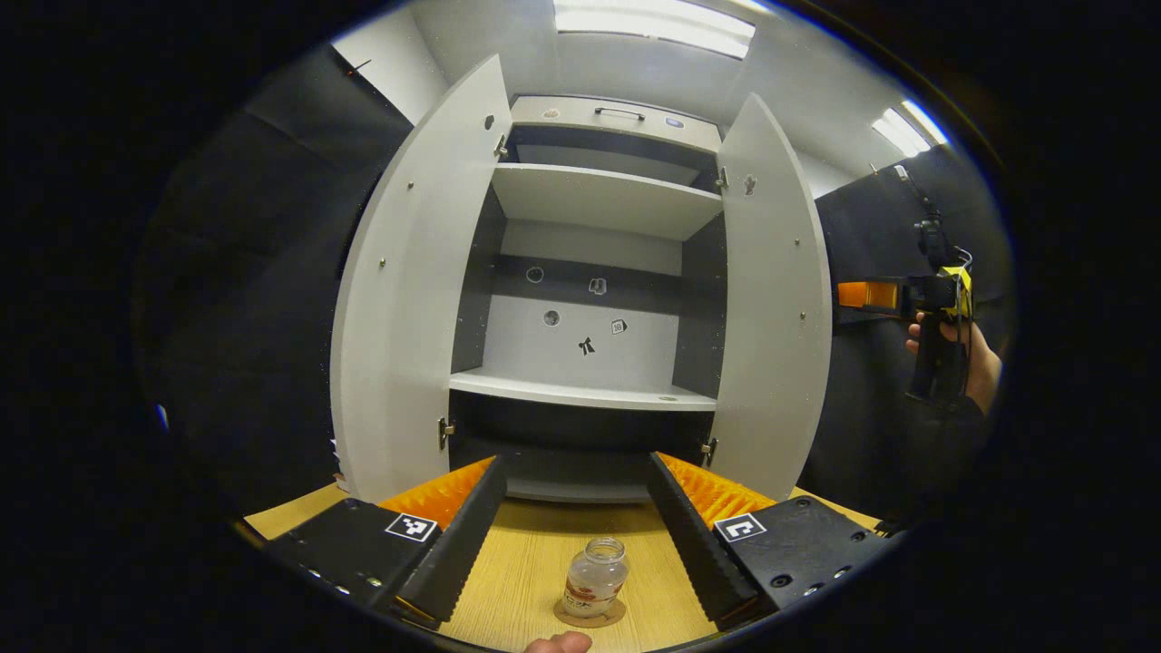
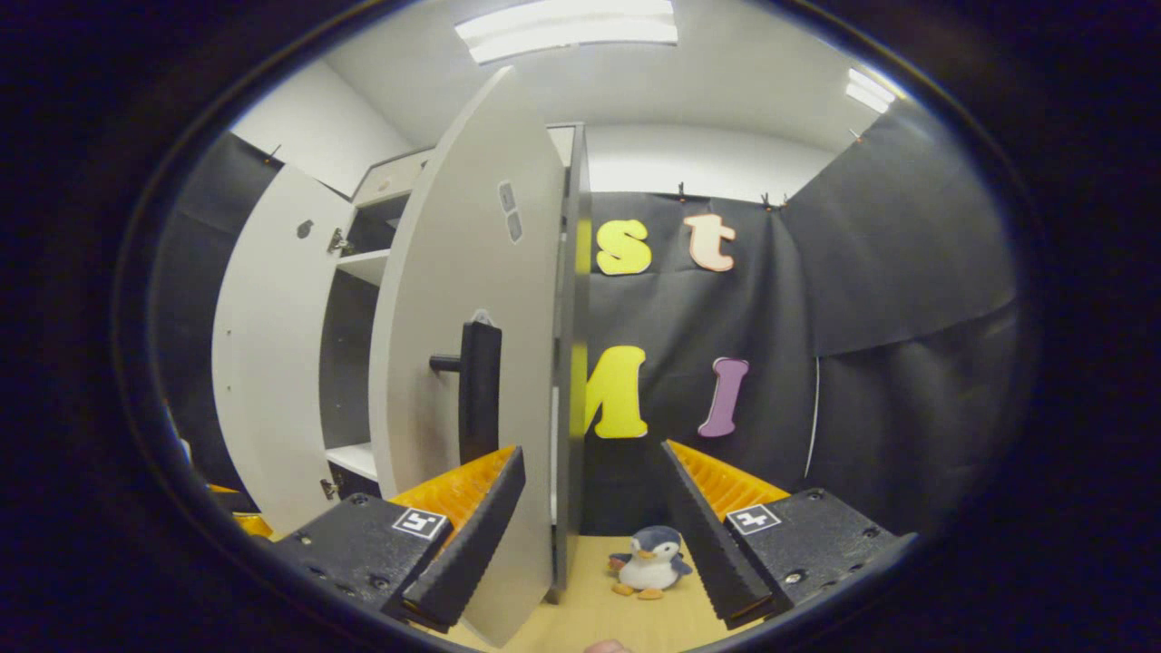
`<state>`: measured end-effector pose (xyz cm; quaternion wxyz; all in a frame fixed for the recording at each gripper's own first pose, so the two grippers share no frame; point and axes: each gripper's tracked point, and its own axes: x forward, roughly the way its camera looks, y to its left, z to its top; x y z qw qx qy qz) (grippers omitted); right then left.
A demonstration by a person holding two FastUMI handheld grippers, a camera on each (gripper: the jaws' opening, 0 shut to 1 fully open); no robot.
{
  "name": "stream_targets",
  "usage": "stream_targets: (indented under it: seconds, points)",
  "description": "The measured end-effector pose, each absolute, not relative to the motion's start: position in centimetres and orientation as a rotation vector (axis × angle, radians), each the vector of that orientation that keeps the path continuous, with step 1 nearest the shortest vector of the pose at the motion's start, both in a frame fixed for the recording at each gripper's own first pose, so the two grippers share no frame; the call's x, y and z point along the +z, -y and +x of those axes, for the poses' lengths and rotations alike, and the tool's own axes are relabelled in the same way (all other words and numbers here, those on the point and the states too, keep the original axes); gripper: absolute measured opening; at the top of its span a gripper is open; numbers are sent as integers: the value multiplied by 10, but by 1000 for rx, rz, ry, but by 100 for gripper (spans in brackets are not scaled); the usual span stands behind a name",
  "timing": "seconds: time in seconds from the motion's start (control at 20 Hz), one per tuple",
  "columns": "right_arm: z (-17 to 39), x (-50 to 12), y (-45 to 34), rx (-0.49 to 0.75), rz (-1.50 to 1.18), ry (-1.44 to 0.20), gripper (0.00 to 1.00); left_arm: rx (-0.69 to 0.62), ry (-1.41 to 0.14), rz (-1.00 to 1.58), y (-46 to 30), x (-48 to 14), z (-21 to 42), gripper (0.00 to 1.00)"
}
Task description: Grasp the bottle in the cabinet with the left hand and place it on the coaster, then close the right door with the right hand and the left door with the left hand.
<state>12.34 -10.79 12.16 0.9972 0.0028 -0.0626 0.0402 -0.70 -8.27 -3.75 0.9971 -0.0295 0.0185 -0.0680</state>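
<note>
Cabinet [image 1: 594,209]: fills the centre of the left gripper view, shelves bare, both doors swung wide toward the camera.

Right door [image 2: 472,299]: in the right gripper view its outer face takes the left-centre of the frame, edge-on to the camera, with a dark handle [image 2: 478,390] at mid-height. By my judgement it is the next thing to be shut.

Left door [image 1: 413,290]: open at centre-left of the left gripper view.

Desk [image 1: 535,562]: pale wood, bottom of frame.

Right tongs [image 2: 591,535]: wide open and empty, straddling the right door's edge, seemingly lined up to push it.

Left tongs [image 1: 576,535]: wide open, empty, drawn back over the bottle, suggesting release is done.

Toy penguin [image 2: 650,562]: on the desk beyond the door's edge.

Bottle [image 1: 596,578]: clear, upright, bottom-centre of the left gripper view, standing on the coaster [image 1: 590,615].
</note>
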Motion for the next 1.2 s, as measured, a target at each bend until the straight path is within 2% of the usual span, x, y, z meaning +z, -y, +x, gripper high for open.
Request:
stream_targets:
  seconds: [0.05, 0.25, 0.3, 0.45, 0.6, 0.65, 0.7, 0.8, 1.05, 1.1, 1.15, 1.2]
  points:
    - [126, 120, 95, 112, 18, 112, 98, -125, -40, -59, 78, -39, -9, 95]
    - [145, 120, 59, 192, 61, 109, 94, -77, -47, -39, 56, -42, -15, 95]
    - [151, 120, 50, 206, 78, 108, 97, -61, -47, -36, 51, -42, -18, 95]
    - [166, 119, 24, 255, 102, 108, 97, -25, -55, -54, 40, -45, -23, 95]
    - [179, 120, 13, 252, 94, 120, 98, 5, -52, -56, 30, -42, -25, 95]
    - [179, 122, 12, 255, 93, 126, 94, 12, -48, -53, 26, -40, -24, 95]
    - [177, 124, 13, 252, 90, 137, 98, 18, -41, -48, 22, -37, -23, 95]
    - [168, 129, 17, 243, 81, 153, 100, 34, -27, -35, 13, -30, -23, 94]
    - [127, 130, 34, 185, 52, 197, 97, 39, 6, -32, 9, -10, -22, 95]
    - [118, 122, 33, 174, 58, 196, 94, 35, 12, -34, 11, -7, -22, 91]
    - [109, 114, 32, 166, 64, 189, 94, 34, 21, -38, 12, -3, -22, 95]
    - [100, 103, 32, 155, 68, 181, 97, 28, 28, -44, 14, 1, -21, 95]
